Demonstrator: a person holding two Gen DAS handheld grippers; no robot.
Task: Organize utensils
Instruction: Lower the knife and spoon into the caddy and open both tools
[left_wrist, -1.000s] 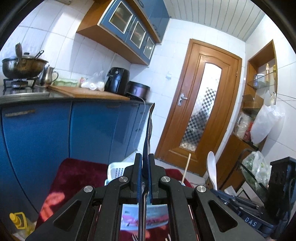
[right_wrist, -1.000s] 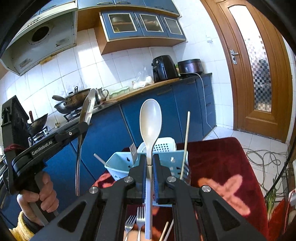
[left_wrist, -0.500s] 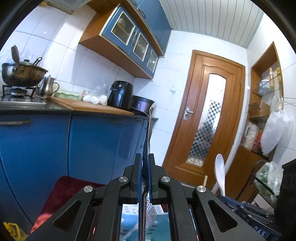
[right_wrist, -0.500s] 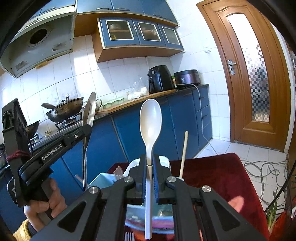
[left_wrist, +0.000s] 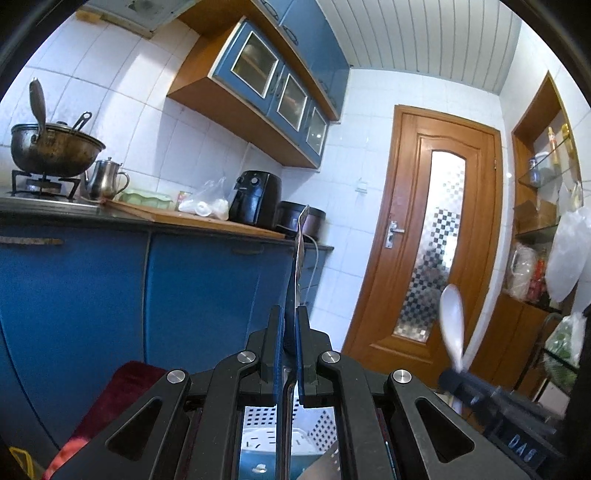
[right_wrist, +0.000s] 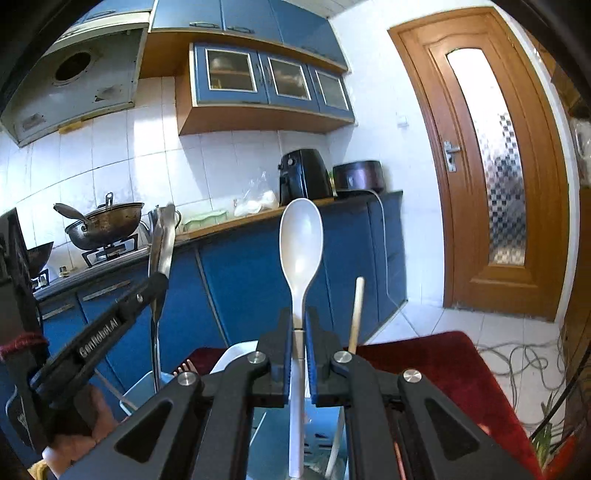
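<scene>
White plastic spoon (right_wrist: 301, 236) stood pinched in the right gripper (right_wrist: 300, 350); the left gripper (left_wrist: 290, 350) clamped a metal spatula (left_wrist: 300, 254).

- white spoon (right_wrist: 301, 236) clamped between right jaws: smooth, glossy plastic
- spatula (left_wrist: 297, 266) between left jaws: shiny metal
- stick (right_wrist: 357, 314) right of right jaws: matt wood
</scene>
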